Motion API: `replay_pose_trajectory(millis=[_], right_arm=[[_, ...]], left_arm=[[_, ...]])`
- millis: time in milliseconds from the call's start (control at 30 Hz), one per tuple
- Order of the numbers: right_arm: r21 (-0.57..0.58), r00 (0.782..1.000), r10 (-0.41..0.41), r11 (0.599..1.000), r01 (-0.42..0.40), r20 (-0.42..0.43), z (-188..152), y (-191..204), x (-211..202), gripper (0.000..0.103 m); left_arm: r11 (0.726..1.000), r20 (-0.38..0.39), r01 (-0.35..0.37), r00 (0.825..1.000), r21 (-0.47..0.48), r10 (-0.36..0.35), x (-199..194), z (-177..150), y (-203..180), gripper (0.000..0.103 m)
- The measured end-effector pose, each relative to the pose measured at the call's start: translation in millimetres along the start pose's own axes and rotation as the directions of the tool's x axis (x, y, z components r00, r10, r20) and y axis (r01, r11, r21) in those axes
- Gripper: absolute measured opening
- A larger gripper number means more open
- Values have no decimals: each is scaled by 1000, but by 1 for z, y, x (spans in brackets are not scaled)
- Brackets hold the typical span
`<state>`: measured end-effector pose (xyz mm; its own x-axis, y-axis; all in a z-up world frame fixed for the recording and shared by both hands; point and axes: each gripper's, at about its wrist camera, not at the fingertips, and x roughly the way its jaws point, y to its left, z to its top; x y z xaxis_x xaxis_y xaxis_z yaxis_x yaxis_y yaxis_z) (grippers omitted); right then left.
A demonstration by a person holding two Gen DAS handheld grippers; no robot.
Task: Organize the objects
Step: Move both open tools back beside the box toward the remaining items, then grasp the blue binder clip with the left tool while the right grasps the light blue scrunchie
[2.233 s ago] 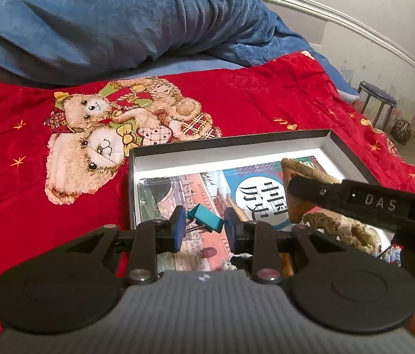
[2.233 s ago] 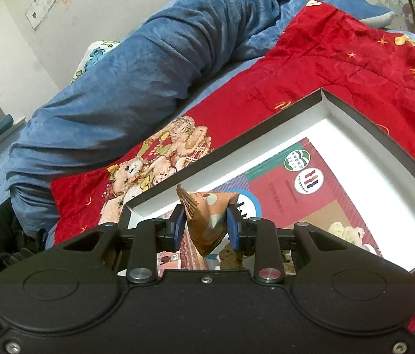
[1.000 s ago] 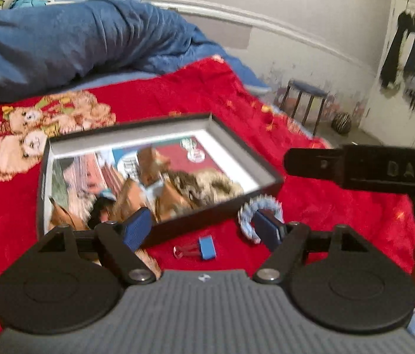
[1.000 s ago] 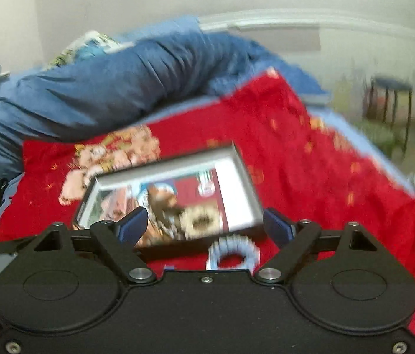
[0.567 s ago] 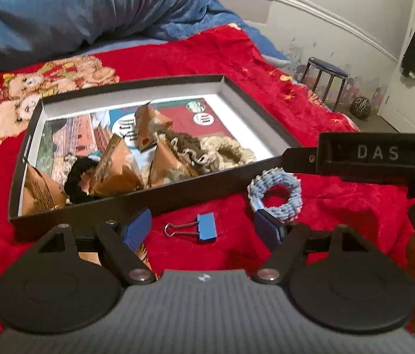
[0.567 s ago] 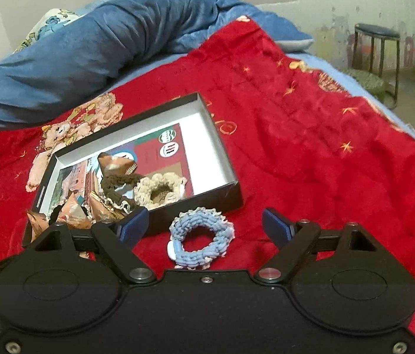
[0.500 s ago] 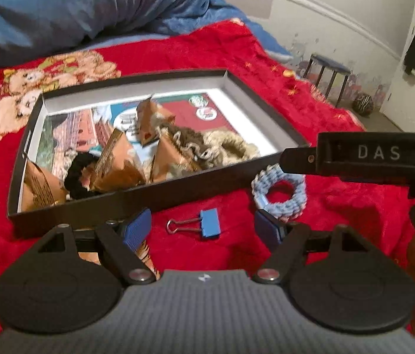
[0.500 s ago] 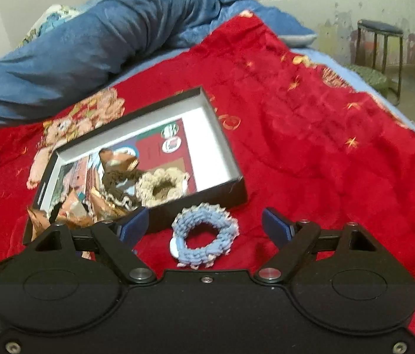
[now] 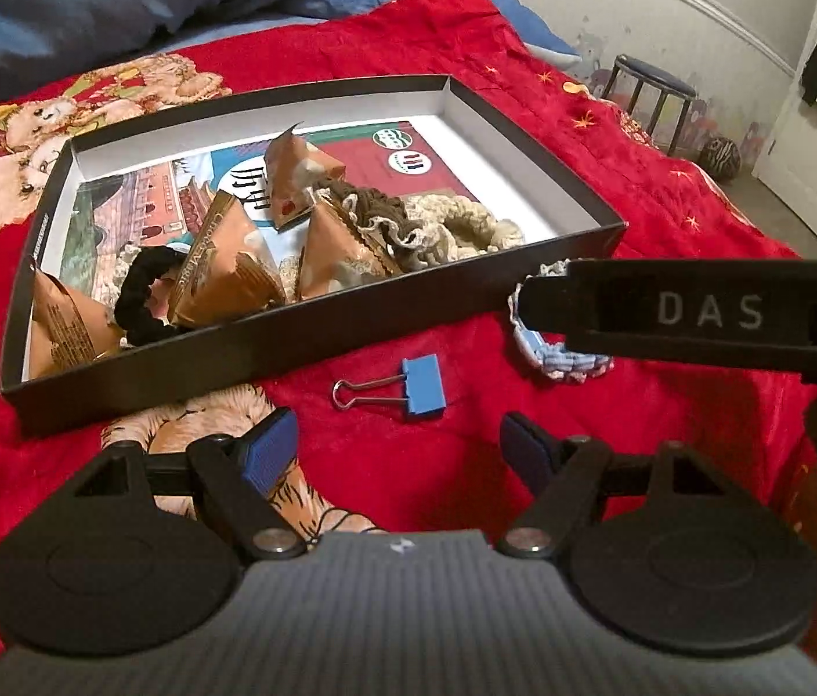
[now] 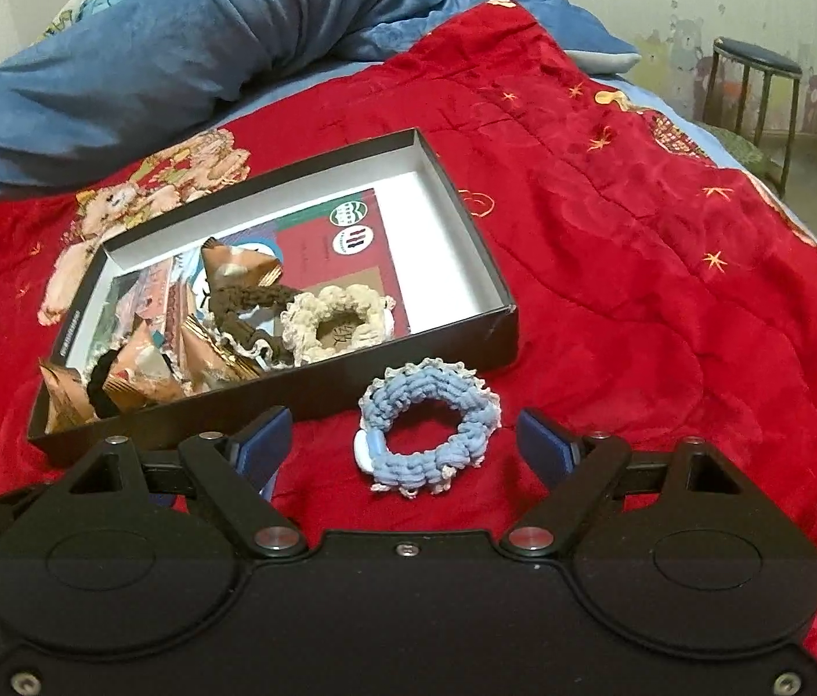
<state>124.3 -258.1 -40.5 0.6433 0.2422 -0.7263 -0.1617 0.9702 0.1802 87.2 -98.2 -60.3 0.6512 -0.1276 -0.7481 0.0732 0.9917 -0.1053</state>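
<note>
A black box [image 9: 304, 348] [image 10: 455, 342] lies on the red blanket, holding several brown snack packets [image 9: 223, 267], a black hair tie [image 9: 138, 301], a brown scrunchie [image 9: 373, 209] and a cream scrunchie [image 10: 339, 322]. A blue binder clip [image 9: 417, 385] lies on the blanket in front of the box, just ahead of my open, empty left gripper [image 9: 400, 449]. A blue scrunchie [image 10: 429, 426] lies just ahead of my open, empty right gripper [image 10: 405, 443]. In the left wrist view the blue scrunchie [image 9: 542, 348] is partly hidden by the right gripper's arm.
The red blanket [image 10: 669, 290] with teddy bear prints covers the bed. A bunched blue duvet [image 10: 205, 40] lies behind the box. A stool [image 10: 756, 93] stands on the floor past the bed's right edge.
Both grippers let go of a teal clip and a snack packet in the box, opened and pulled back. They have since moved closer to the binder clip and blue scrunchie.
</note>
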Motion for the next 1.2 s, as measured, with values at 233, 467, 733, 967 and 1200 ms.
replay_pose_trajectory(millis=[233,467,733,967,1200], right_arm=[[4,1000,-12,1000,12,-29,0,-2,9,88],[18,997,-54,998,55,-55,2,-6,21,90],[54,992,-71,996,77,-109,1,-9,36,98],[-94,975,-160,985,147,-156,-4,12,48,103],[-82,979,-154,986,143,-135,-4,7,49,103]], left_arm=[[1000,-3,-17,1000,21,17,3,-1,-3,86],[998,2,-43,999,48,43,7,-2,-6,88],[997,14,-57,998,49,57,11,-5,-11,90],[999,77,-52,996,3,52,8,-19,-14,91],[993,103,-105,990,59,99,11,-23,-28,91]])
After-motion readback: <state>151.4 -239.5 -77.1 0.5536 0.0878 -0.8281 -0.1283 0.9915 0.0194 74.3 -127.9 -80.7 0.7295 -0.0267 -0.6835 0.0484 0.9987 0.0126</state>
